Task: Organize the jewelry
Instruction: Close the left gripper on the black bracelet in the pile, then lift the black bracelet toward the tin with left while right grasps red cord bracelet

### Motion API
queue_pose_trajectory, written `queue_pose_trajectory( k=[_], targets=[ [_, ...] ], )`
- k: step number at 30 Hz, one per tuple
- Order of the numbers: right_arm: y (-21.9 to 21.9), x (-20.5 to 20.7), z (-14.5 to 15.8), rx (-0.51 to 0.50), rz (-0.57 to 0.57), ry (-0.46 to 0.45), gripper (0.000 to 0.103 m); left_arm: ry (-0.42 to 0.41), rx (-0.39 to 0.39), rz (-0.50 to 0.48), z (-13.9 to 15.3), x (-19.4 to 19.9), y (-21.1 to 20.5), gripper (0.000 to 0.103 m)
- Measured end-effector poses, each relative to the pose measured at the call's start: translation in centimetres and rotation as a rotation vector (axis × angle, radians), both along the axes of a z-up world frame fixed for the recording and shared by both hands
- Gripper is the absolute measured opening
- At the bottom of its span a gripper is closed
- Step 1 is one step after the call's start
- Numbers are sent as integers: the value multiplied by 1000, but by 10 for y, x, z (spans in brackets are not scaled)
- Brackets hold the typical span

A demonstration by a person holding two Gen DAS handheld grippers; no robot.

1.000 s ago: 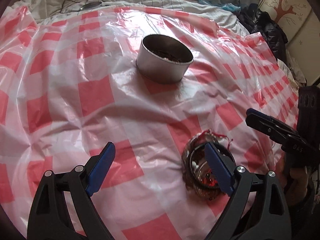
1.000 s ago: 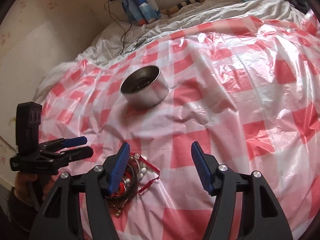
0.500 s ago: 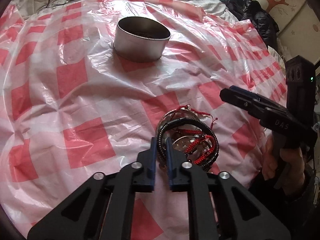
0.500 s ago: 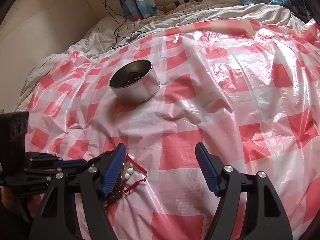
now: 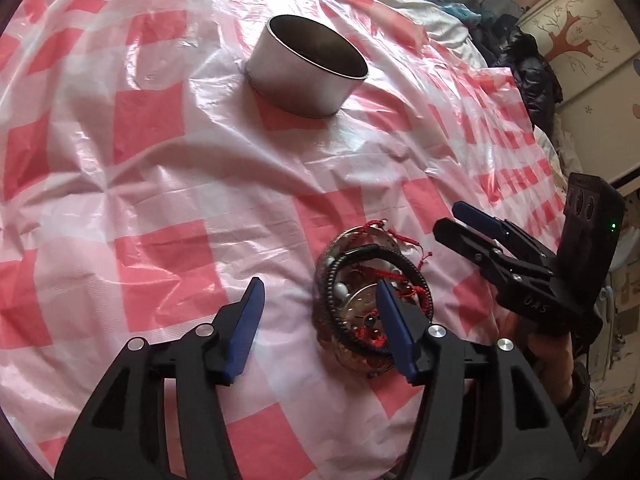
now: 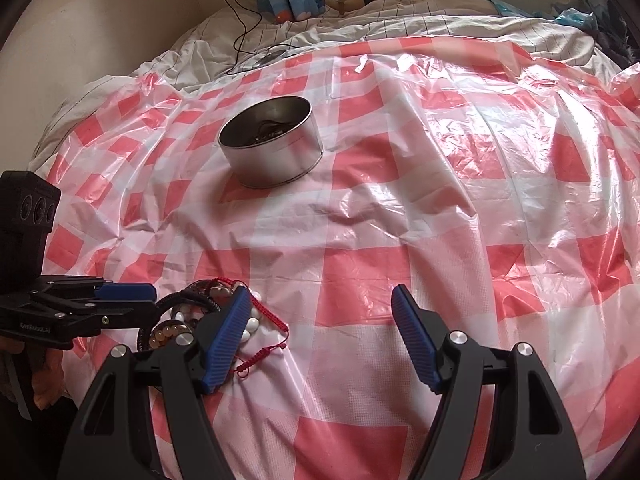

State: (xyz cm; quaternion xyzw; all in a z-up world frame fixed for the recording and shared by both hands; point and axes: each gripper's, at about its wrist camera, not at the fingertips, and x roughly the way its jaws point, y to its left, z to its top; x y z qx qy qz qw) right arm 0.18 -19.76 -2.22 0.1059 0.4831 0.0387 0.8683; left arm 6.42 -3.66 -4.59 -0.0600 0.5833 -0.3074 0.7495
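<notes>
Jewelry lies in a tangled heap on checked plastic sheet: black cord bracelets, red braided cords, white and amber beads, all piled together. Left tongs spread wide, nothing between them; the heap sits at their right finger, which overlaps its near edge, contact not resolvable. Left finger sits over bare sheet, apart from the heap. Right tongs also spread wide and empty; the heap lies at and just outside their left finger, red cord trailing into the gap between the fingers. The two tongs flank the heap from opposite sides, tips near each other. Tin, round, metal, open-topped, stands upright well ahead of both tongs; dark items, not identifiable, lie in its bottom in right wrist view.
</notes>
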Motion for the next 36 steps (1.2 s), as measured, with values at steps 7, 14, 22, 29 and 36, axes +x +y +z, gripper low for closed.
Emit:
queue_pose_trajectory(
  k=[7,14,22,29,36],
  targets=[
    [0,1,-1,-5,2,6,73,-58,3,-86,8,-7,-10,7],
    [-4,-4,4,37,6,-19,73,-63,-222,27,35,9,29,7],
    [47,-18,11,52,296,-56,72,-103,-251,170,47,26,68,7],
    [70,-21,-5,-25,382,16,32,-113,-250,178,49,28,76,7],
    [66,-25,-3,5,378,2,9,-118,-258,176,50,28,73,7]
  ],
)
